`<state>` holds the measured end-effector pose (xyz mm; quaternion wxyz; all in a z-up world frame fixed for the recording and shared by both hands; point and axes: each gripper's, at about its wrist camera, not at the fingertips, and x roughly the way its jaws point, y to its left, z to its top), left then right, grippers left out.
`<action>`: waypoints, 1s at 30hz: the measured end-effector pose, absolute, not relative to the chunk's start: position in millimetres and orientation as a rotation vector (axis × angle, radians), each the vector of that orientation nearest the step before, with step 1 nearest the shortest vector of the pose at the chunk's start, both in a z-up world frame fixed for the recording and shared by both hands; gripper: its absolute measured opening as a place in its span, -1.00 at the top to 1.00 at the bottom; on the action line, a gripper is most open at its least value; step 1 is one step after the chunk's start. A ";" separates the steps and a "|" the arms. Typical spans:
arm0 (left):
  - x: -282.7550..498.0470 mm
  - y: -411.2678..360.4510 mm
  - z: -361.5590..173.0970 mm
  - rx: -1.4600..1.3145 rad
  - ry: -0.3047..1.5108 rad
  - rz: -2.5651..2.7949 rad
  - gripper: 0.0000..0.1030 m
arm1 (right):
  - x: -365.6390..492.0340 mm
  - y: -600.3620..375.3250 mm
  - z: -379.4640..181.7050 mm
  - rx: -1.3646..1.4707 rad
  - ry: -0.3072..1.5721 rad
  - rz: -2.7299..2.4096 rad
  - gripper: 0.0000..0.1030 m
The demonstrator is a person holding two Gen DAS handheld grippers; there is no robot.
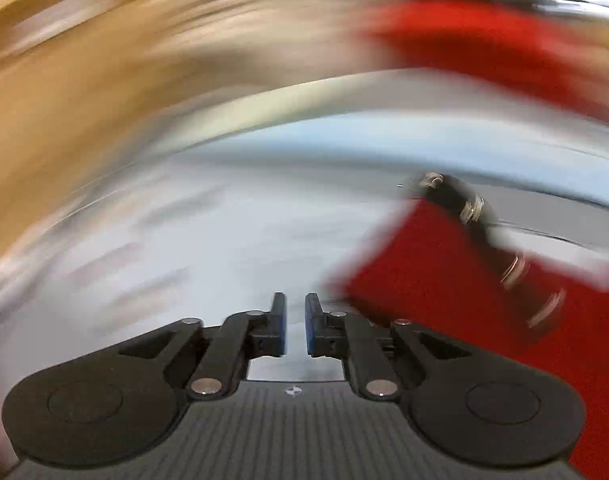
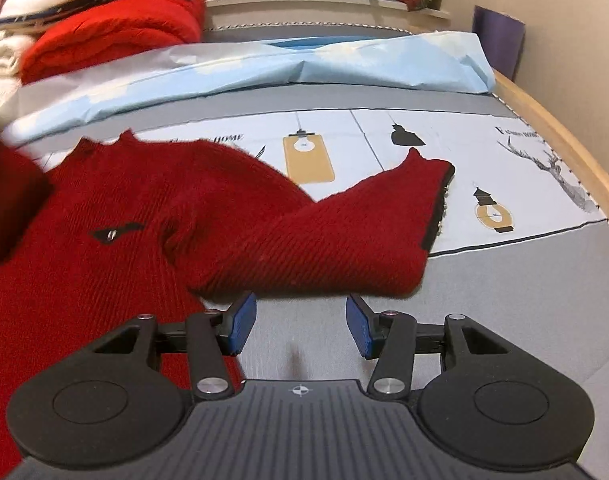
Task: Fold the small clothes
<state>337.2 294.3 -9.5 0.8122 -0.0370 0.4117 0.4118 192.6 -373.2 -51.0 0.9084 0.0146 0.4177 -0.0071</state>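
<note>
Red knit sweater lies flat on the bed, sleeve at 12 o'clock of the released, empty right claw. Left claw is narrowly parted, empty, its view blurred.

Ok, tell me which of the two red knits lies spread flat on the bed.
The dark red ribbed sweater before the right claw; the brighter red knit sits bunched on the far pile.
</note>
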 end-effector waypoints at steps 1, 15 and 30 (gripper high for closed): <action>317.2 322.4 1.2 -0.165 0.843 1.006 0.79 | 196.1 -375.4 -50.2 0.044 0.857 -0.023 0.00; 319.7 224.0 -17.8 -0.293 0.830 0.424 0.35 | 264.9 -416.4 -72.2 0.244 0.766 -0.193 0.01; 338.3 221.6 -26.0 -0.248 0.885 0.388 0.24 | 375.9 -434.1 -140.8 0.249 0.873 -0.324 0.01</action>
